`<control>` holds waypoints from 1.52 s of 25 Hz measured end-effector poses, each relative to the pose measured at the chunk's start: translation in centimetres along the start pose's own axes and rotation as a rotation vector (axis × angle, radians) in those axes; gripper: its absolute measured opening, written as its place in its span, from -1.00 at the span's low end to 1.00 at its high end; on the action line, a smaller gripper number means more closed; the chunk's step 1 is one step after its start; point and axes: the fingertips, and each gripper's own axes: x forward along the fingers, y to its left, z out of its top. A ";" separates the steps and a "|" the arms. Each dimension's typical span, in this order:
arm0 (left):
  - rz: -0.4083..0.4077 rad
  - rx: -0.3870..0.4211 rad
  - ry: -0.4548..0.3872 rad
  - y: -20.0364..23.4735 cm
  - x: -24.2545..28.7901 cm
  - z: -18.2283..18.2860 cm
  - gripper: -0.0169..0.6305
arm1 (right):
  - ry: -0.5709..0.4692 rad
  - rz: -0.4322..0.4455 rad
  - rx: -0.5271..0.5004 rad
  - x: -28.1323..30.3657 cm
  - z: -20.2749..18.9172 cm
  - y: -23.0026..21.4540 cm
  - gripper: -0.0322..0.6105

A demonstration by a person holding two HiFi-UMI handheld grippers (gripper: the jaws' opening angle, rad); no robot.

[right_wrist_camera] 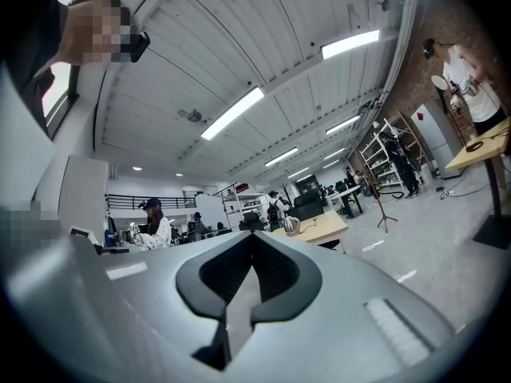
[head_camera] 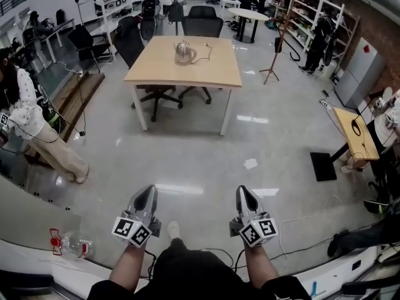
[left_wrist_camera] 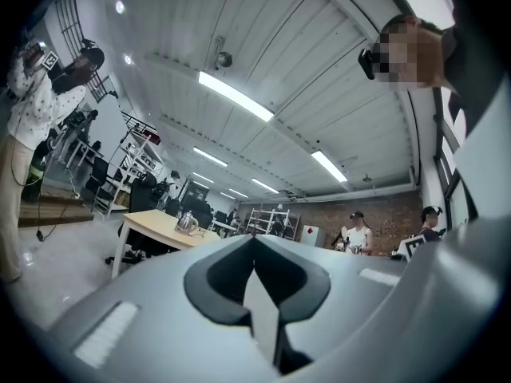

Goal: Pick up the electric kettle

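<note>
A shiny steel electric kettle (head_camera: 183, 52) stands on a light wooden table (head_camera: 162, 71) far ahead across the floor, its cord trailing to the right. The kettle also shows small in the left gripper view (left_wrist_camera: 186, 223) and in the right gripper view (right_wrist_camera: 292, 226). Both grippers are held low in front of the person, far from the table. My left gripper (head_camera: 148, 194) is shut with nothing in it. My right gripper (head_camera: 245, 194) is shut and empty too.
Office chairs (head_camera: 201, 21) stand behind the table and one beside it. A person (head_camera: 31, 124) stands at the left. A plastic bottle (head_camera: 70, 245) lies on the ledge at the lower left. A small wooden desk (head_camera: 356, 133) and a tripod stand (head_camera: 274, 64) are at the right.
</note>
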 end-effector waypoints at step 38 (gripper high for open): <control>-0.083 -0.015 -0.152 14.5 12.6 7.1 -0.95 | -0.033 -0.064 -0.062 21.9 0.5 -0.4 -0.89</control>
